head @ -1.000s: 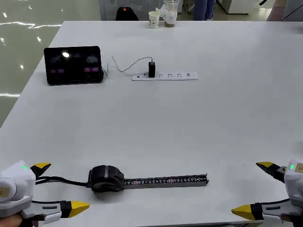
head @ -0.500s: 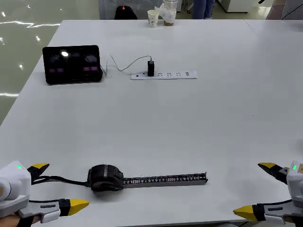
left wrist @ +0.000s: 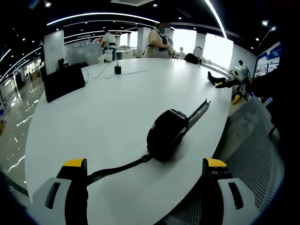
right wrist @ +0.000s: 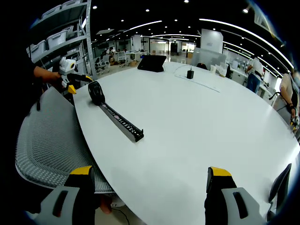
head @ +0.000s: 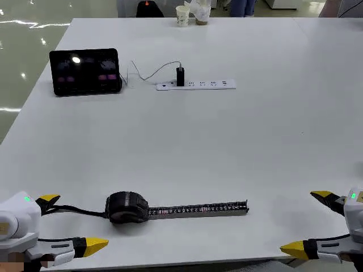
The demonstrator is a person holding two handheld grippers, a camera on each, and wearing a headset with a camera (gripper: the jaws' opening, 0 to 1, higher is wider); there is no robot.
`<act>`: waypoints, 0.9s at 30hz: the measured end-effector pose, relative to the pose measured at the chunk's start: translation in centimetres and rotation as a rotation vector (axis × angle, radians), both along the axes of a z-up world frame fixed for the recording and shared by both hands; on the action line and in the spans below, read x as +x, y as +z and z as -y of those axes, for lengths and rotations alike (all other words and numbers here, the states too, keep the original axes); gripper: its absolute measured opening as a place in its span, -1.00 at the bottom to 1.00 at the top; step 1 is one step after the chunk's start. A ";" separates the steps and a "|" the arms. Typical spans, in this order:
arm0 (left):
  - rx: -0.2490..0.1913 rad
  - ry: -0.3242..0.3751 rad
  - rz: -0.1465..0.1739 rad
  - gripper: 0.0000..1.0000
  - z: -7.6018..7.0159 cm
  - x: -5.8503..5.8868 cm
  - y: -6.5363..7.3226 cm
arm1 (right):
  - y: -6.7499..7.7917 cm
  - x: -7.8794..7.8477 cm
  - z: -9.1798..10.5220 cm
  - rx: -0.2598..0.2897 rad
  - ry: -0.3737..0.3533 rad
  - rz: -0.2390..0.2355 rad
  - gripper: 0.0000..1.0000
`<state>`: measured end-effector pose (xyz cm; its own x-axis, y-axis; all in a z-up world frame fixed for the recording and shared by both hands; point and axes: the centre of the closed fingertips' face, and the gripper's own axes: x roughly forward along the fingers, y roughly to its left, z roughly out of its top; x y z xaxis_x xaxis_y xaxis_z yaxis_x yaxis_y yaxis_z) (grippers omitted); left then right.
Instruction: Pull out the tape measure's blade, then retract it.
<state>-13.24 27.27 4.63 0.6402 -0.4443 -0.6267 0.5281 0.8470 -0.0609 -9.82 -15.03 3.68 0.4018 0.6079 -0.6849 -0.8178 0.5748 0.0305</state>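
The left gripper (head: 72,221) has its jaws spread wide and holds nothing; the tape measure (head: 127,207) lies on the white table (head: 238,141) just ahead of its tips, the black case in line with the gap between the jaws; the case's wrist strap (head: 74,212) trails back toward that gripper, though whether it touches a jaw I cannot tell. The blade (head: 198,209) runs out of the case, away from the left gripper and toward the right gripper (head: 307,222), lying on the table; its end hook stops well short of the right gripper's tips. The right gripper is also wide open and empty, apart from everything, with the hook ahead of it and off to its left.

As I judge it, the pulling-out half is done, at least to a modest length; the blade rests extended with nothing holding it, so a lock or friction is probably keeping it out; the retraction is what remains, and neither gripper has yet taken hold of case or blade to begin it.
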 end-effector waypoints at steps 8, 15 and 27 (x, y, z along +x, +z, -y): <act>-0.001 0.000 0.001 0.98 0.1 0.2 0.2 | 0.1 -0.2 -0.3 -0.010 0.021 0.004 0.98; 0.018 0.010 0.000 0.98 0.5 0.5 0.4 | 0.1 0.3 0.0 -0.039 0.048 0.004 0.98; -0.005 0.031 0.016 0.98 4.0 1.7 1.0 | 1.2 1.3 -0.7 -0.070 0.088 0.021 0.98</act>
<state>-11.59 23.28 5.64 0.6636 -0.4273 -0.6141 0.5030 0.8624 -0.0566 -8.48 -14.30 4.83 0.3632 0.5928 -0.7188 -0.8654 0.5004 -0.0246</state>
